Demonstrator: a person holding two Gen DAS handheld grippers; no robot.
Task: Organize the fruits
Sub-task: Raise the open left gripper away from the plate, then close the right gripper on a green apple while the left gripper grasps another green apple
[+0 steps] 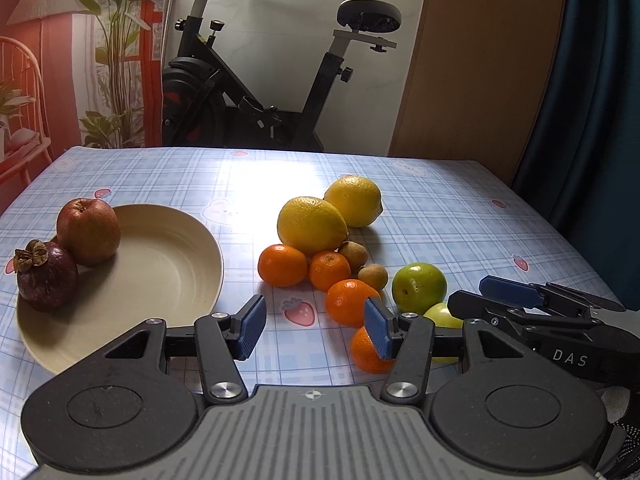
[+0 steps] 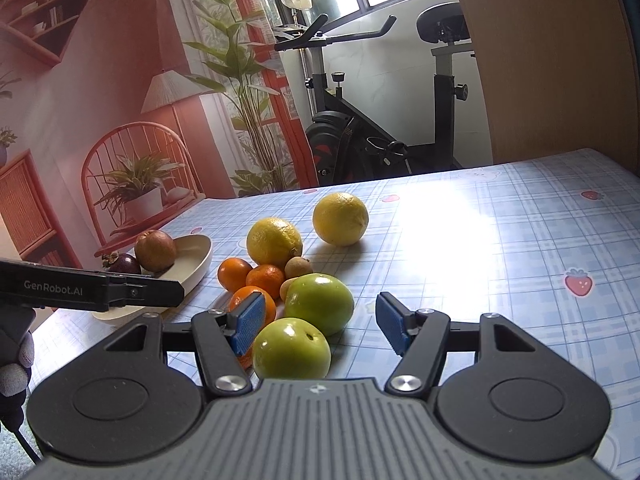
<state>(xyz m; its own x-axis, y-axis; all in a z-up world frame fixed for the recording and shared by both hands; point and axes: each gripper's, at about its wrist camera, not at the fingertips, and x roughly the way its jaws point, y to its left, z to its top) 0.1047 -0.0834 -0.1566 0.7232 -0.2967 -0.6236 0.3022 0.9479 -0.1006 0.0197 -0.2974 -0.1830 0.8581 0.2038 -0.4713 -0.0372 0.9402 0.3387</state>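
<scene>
Fruit is lying in two groups on the checked tablecloth (image 1: 440, 216). A cream plate (image 1: 168, 264) is sitting at the left, holding a red apple (image 1: 89, 232) and a dark mangosteen (image 1: 46, 280) against its left rim; that looks like the sorting destination, with most of its bowl bare.

To its right, the unsorted heap is clustering together: two lemons (image 1: 312, 224), touching each other, at the far side, tangerines (image 1: 282, 265) in front of them, small brown longans (image 1: 373, 276) tucked between, and two green apples (image 2: 291, 348) at the near right.

Both tools are hovering low over the near edge of the heap, probably choosing a piece. The left gripper (image 1: 316, 330) is standing with its blue pads part-way apart and nothing between them; the nearest tangerine is lying just beside and partly behind its right pad. The right gripper (image 2: 320, 326) is likewise half open and empty, with the nearer green apple sitting below and before its jaws, close to the left pad, seemingly not pinched.

The skins are looking glossy and firm, the lemons pitted, the green apples smooth with a small dark stem pit.
</scene>
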